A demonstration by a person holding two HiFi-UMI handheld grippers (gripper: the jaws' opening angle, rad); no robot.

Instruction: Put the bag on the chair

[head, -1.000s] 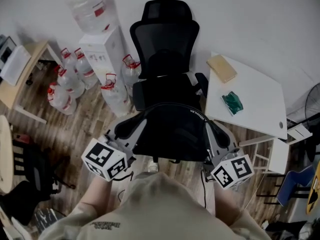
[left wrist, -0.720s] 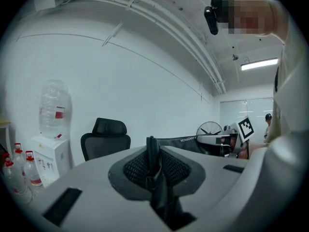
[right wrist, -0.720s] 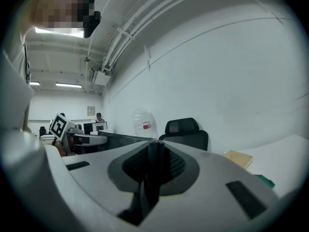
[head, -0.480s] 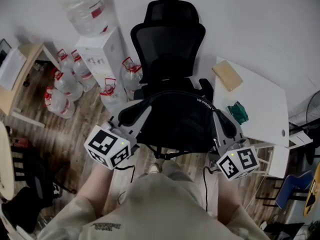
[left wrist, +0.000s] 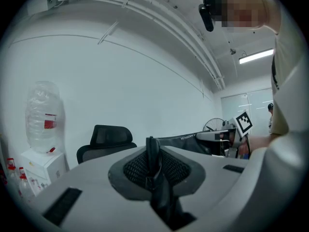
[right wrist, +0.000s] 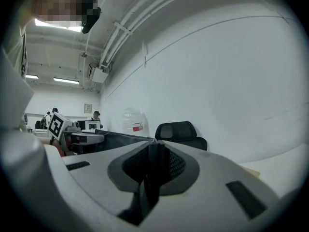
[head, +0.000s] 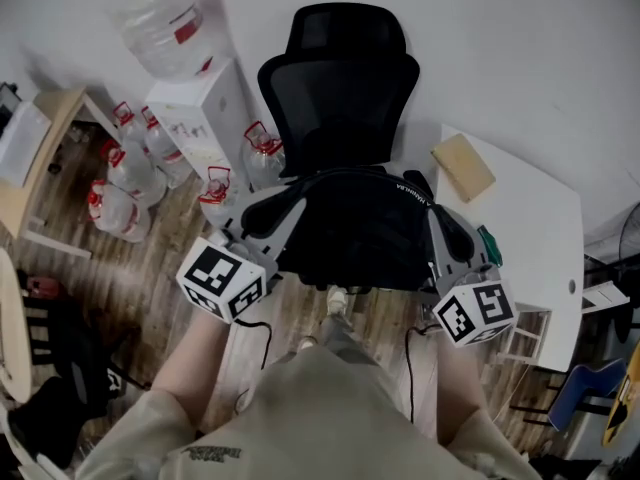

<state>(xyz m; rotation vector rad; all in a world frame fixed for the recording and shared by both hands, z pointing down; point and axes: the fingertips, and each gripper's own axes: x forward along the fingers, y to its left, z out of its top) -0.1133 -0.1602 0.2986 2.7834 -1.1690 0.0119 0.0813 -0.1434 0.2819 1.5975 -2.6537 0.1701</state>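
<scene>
A black bag (head: 352,230) hangs between my two grippers, over the seat of the black mesh office chair (head: 340,88). My left gripper (head: 262,218) is shut on the bag's black strap (left wrist: 155,173) at the bag's left side. On the bag's right side my right gripper (head: 448,240) is shut on the other strap (right wrist: 150,178). The seat is hidden under the bag. The chair's headrest (left wrist: 112,135) shows beyond the left jaws, and the chair back (right wrist: 179,132) shows beyond the right jaws.
A white water dispenser (head: 200,108) with a big bottle stands left of the chair, with several water jugs (head: 128,183) on the wood floor beside it. A white table (head: 520,238) with a tan pad (head: 464,166) stands right of the chair. A wooden desk (head: 30,158) is at far left.
Both grippers and the bag have moved forward, toward the chair. The bag now covers the seat and the lower part of the backrest.
</scene>
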